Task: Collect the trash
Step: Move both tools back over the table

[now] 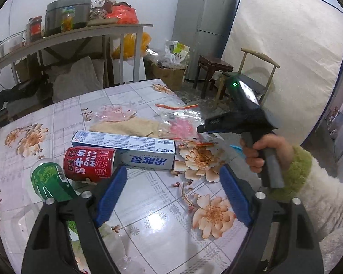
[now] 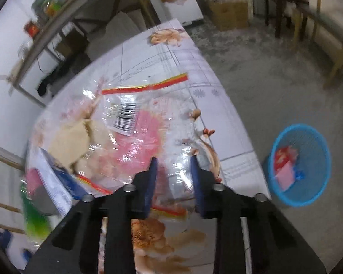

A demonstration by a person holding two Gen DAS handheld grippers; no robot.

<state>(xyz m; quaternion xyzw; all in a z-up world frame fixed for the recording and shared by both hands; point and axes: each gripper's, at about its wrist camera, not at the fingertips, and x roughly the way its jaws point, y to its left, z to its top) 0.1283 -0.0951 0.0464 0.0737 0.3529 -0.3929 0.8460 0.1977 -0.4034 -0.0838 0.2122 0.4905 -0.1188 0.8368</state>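
A clear plastic bag [image 2: 135,134] with pink print, a barcode label and red-yellow strips lies crumpled on the flowered table [image 2: 189,66]. My right gripper [image 2: 173,159] points down onto it; its blue pads stand a narrow gap apart with the bag's film between them, not visibly pinched. The left wrist view shows that gripper [image 1: 202,129] in a hand over the same bag [image 1: 180,123]. My left gripper [image 1: 173,170] hovers wide open over bare table [image 1: 153,207], holding nothing. A red milk can [image 1: 89,164], a green can [image 1: 50,180] and a toothpaste box [image 1: 125,145] lie just left of it.
A blue mesh basket [image 2: 301,166] holding red and pink scraps stands on the floor right of the table. A beige cloth [image 1: 130,125] lies behind the box. A shelf table with jars [image 1: 80,29], a fridge [image 1: 203,22], a stool [image 1: 213,68] and a chair [image 1: 258,77] stand beyond.
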